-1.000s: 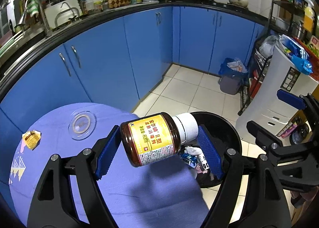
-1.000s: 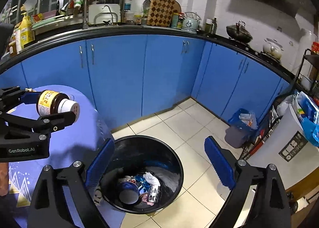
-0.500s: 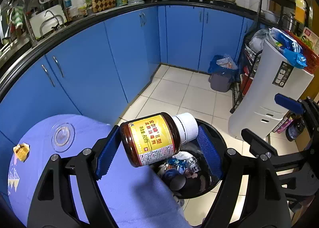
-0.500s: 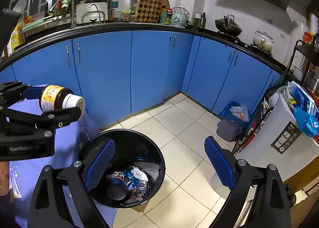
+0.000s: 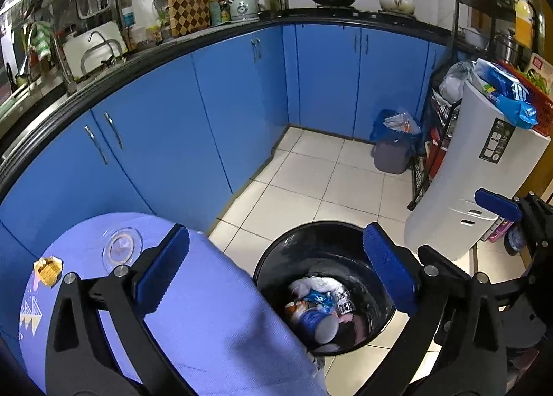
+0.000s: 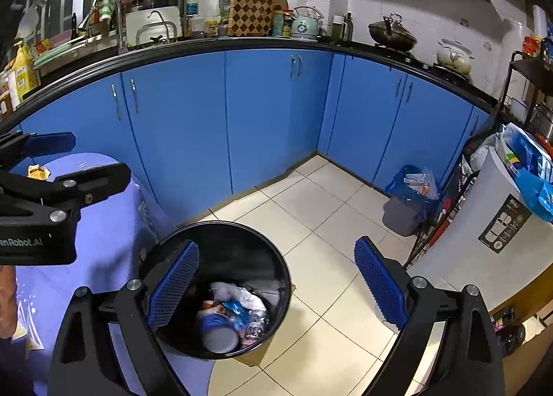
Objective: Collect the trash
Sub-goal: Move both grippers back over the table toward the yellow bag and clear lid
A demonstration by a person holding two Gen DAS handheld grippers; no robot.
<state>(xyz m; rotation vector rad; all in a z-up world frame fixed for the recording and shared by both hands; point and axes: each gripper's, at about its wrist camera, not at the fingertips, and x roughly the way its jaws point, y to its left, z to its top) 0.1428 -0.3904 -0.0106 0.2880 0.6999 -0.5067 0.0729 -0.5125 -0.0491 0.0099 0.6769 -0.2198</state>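
Wrapper (image 5: 46, 268) at nine o'clock on the bench (image 5: 221, 320) looks light, crumpled: pinch its edge. Left tongs (image 5: 273, 271) and right tongs (image 6: 276, 285) gape wide, empty.

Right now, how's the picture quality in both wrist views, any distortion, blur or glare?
Left wrist view: strong fisheye bending, the countertop curves like an arc; dark vignette corners; sharp focus, the left gripper casts a soft shadow on the purple tablecloth. Right wrist view: same barrel distortion, the trash in the black bin slightly smeared, mild glare on the floor tiles.
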